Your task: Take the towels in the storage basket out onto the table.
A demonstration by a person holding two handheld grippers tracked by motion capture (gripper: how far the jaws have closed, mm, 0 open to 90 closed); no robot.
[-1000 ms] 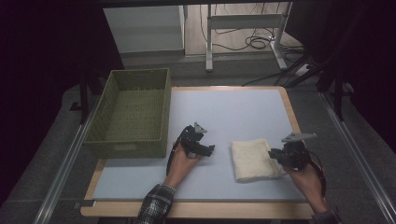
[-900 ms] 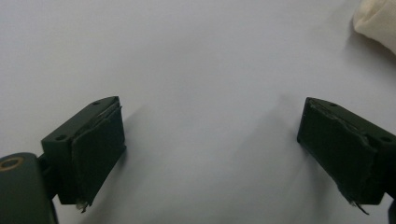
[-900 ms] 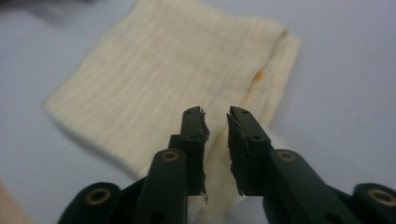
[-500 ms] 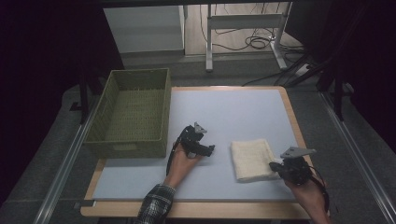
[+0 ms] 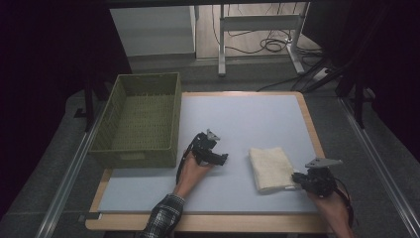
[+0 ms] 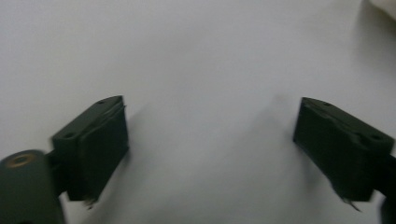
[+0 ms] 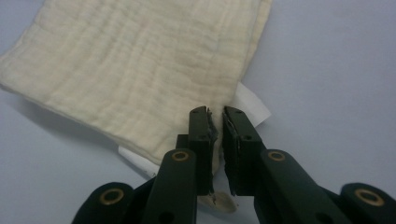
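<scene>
Right tongs: the right tongs (image 5: 295, 178) were held low at the near right of the table (image 5: 247, 119), with the jaws drawn together and clamped on the near corner of the cloth (image 5: 271, 168); in the right gripper view (image 7: 215, 116) the cream fabric was seen pinched in the narrow slit between them.
Cloth: a folded cream cloth (image 7: 140, 74) was laid flat on the table, right of the middle, stretching away from the right tongs; a white tag (image 7: 250, 105) was seen poking out at the pinched corner.
Left tongs: the left tongs (image 5: 224, 158) were held over bare table, well apart from the cloth's left edge, with the jaws spread wide (image 6: 210, 135) and nothing between them.
Way between: no object was seen between the left tongs and the cloth.
Basket: a green basket (image 5: 115, 148) was set at the left edge of the table, just beyond the left hand (image 5: 190, 171).
Far side: a metal stand (image 5: 257, 29) and cables (image 5: 270, 44) were seen on the floor beyond the table.
</scene>
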